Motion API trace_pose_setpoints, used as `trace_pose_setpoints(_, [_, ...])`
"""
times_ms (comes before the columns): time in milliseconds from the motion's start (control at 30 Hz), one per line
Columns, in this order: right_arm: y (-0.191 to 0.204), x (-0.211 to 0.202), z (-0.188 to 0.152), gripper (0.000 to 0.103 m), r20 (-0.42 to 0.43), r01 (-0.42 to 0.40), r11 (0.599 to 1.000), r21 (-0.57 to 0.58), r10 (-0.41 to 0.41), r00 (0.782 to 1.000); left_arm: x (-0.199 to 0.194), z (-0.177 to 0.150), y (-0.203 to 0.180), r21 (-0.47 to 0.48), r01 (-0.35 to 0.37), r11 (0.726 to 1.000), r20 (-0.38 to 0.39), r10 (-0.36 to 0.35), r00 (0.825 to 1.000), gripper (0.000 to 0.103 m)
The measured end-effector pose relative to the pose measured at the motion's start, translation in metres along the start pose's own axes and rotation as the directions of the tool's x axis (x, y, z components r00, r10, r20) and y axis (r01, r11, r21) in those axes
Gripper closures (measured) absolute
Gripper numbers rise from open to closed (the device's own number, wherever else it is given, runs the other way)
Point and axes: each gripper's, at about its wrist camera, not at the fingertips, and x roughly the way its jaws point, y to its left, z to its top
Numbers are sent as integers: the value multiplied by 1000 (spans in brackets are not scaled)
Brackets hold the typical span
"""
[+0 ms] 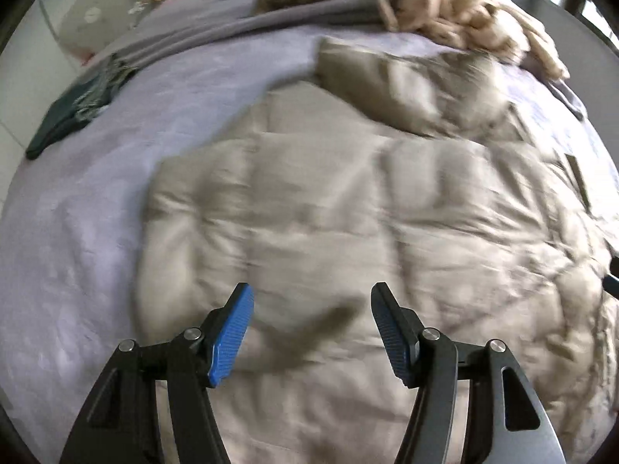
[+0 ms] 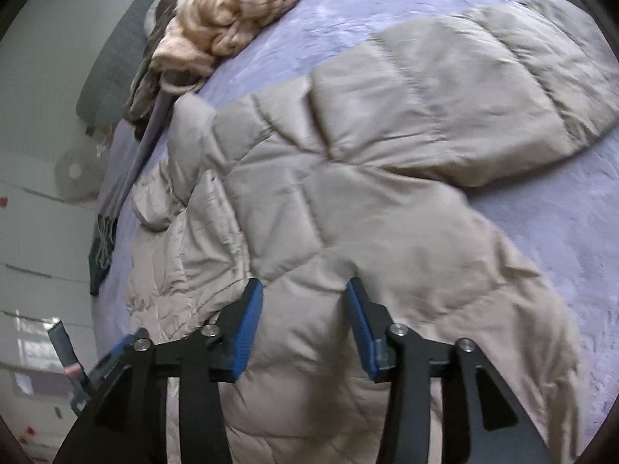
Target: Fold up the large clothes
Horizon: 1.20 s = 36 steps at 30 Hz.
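A large beige quilted puffer jacket (image 1: 348,208) lies spread on a lavender bed cover (image 1: 96,201). In the right wrist view the jacket (image 2: 329,208) has one sleeve (image 2: 483,108) stretched out to the upper right. My left gripper (image 1: 311,301) is open and empty, hovering just above the jacket's body. My right gripper (image 2: 303,297) is open and empty, above the jacket near its lower part. The other gripper shows at the lower left edge of the right wrist view (image 2: 93,367).
A cream chunky knit garment (image 1: 464,11) lies heaped at the head of the bed, also in the right wrist view (image 2: 224,15). A grey scarf (image 1: 240,27) and a dark green garment (image 1: 73,108) lie at the far left. A white fan (image 2: 75,172) stands beside the bed.
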Motion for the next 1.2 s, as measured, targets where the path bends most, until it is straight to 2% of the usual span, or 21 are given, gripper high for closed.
trace_pose_setpoints(133, [-18, -15, 10, 38, 25, 26, 999, 24, -27, 999, -5, -3, -45, 55, 33, 998, -24, -31, 999, 38])
trace_pose_setpoints(233, [-44, -31, 19, 35, 53, 40, 997, 65, -44, 998, -8, -5, -74, 100, 41, 994, -28, -39, 999, 36])
trace_pose_setpoints(267, [-52, -35, 21, 32, 58, 43, 996, 80, -47, 997, -8, -5, -82, 108, 44, 993, -31, -41, 999, 16])
trace_pose_setpoints(300, [-61, -40, 24, 31, 65, 43, 994, 101, -50, 997, -9, -5, -89, 111, 47, 993, -29, -44, 999, 2])
trace_pose_setpoints(367, [-82, -49, 30, 31, 77, 43, 988, 146, -55, 996, -13, -5, -103, 117, 44, 992, -7, -44, 999, 1])
trace_pose_setpoints(533, [-131, -68, 48, 31, 95, 54, 974, 219, -76, 993, -8, -3, -134, 148, 43, 988, -38, -37, 999, 1])
trace_pose_setpoints(633, [-158, -77, 58, 30, 116, 55, 961, 271, -89, 989, -4, -1, -152, 165, 18, 986, -43, -11, 999, 1])
trace_pose_setpoints(667, [-167, -80, 62, 19, 126, 50, 956, 290, -90, 988, -4, -1, -157, 169, 11, 985, -42, -4, 999, 1])
trace_pose_setpoints(733, [-181, -85, 68, 10, 147, 45, 948, 315, -96, 985, -2, 1, -167, 185, 4, 983, -40, 3, 999, 1])
trace_pose_setpoints(767, [-189, -88, 71, 0, 163, 38, 945, 326, -96, 982, -1, 2, -171, 189, 4, 982, -41, 4, 999, 1])
trace_pose_setpoints(933, [-215, -97, 85, 0, 237, 0, 925, 380, -97, 967, 3, 6, -192, 189, 20, 982, -69, -7, 998, 1])
trace_pose_setpoints(1067, [-238, -93, 104, 0, 247, -88, 892, 442, -26, 969, 8, 10, -198, 166, 29, 986, -75, -17, 997, 1])
trace_pose_setpoints(1200, [-257, -95, 126, 0, 303, -176, 867, 467, 30, 953, 12, 14, -205, 162, 48, 986, -95, -32, 995, 1])
